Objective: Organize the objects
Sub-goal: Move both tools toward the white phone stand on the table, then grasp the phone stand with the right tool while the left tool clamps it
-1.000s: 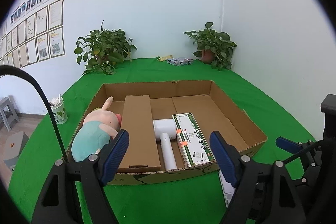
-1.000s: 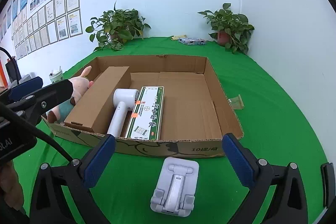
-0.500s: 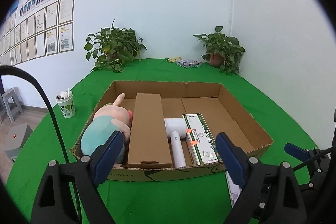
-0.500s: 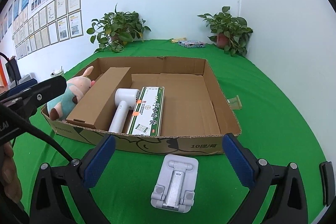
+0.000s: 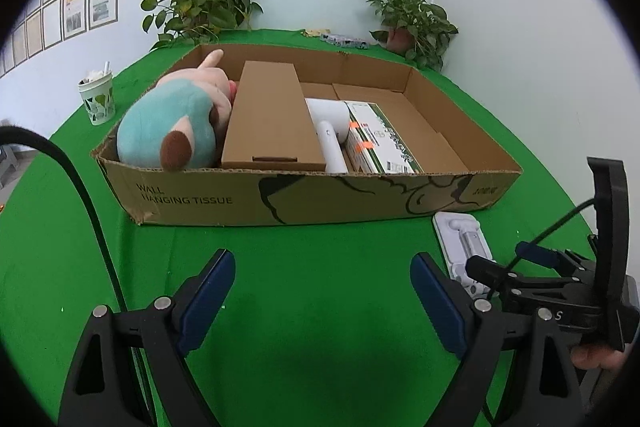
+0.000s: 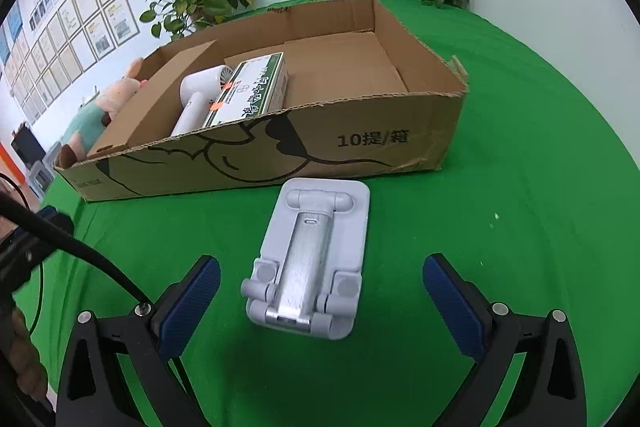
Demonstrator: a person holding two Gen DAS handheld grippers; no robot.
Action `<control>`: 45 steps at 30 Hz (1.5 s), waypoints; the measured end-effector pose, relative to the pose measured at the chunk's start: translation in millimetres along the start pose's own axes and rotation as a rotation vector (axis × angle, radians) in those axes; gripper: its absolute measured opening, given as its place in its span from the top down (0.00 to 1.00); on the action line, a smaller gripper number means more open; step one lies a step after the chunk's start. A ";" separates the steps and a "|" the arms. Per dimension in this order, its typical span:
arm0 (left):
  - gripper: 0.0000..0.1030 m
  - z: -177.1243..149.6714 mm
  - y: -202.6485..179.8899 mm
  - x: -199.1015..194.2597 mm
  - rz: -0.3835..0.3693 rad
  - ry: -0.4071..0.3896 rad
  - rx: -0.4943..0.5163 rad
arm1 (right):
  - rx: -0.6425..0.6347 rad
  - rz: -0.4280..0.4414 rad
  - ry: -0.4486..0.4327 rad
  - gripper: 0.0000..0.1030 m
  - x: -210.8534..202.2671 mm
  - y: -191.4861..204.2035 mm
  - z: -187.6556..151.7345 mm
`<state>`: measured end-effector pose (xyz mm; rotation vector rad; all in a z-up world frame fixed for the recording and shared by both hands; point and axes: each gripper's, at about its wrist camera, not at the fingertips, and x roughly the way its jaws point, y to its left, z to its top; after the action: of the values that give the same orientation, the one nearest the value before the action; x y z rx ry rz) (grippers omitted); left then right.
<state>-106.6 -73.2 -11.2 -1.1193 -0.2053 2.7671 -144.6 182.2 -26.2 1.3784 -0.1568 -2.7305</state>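
Note:
A shallow cardboard box sits on the green cloth. It holds a plush pig, a long brown carton, a white hair dryer and a green-and-white packet. In front of the box lies a folded white phone stand. My right gripper is open and straddles the stand's near end without touching it. My left gripper is open over bare cloth, left of the stand.
A paper cup stands left of the box. Two potted plants and a small packet sit along the back by the white walls. A black cable arcs at the left.
Both grippers have dropped toward the cloth and tilted down. The box and the phone stand look much closer. The left jaws stand wider than a second ago.

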 end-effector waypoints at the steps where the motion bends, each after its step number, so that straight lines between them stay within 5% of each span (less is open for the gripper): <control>1: 0.13 -0.9 -0.1 0.8 -0.001 0.006 0.000 | -0.008 0.004 0.029 0.02 7.1 3.2 0.3; 6: 0.13 -2.0 -1.1 -0.1 -0.013 0.019 0.010 | -0.053 -0.044 0.078 0.12 24.8 12.8 -11.1; 8: 0.13 -2.1 -0.7 4.4 -0.019 0.038 0.014 | -0.117 -0.056 0.057 0.30 22.4 19.9 -15.3; 13: 0.14 -5.1 -6.8 11.4 -0.099 0.092 0.013 | -0.161 -0.016 0.065 0.34 13.8 23.2 -25.4; 19: 0.14 -8.1 -0.7 31.4 -0.371 0.225 -0.153 | -0.228 0.111 0.074 0.30 -16.8 33.7 -58.7; 21: 0.14 -10.6 -3.3 38.7 -0.419 0.262 -0.180 | -0.214 0.115 0.074 0.10 -20.6 34.3 -64.5; 22: 0.14 -11.2 -5.5 41.1 -0.432 0.272 -0.182 | -0.200 0.112 0.063 0.01 -21.4 33.2 -66.0; 45: 0.14 -22.0 -8.2 57.2 -0.536 0.374 -0.306 | -0.207 0.129 0.002 0.01 -19.9 32.3 -71.2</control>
<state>-131.1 -52.8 -64.2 -1.3785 -0.7718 2.0624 -74.8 148.6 -48.3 1.2688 0.0357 -2.5568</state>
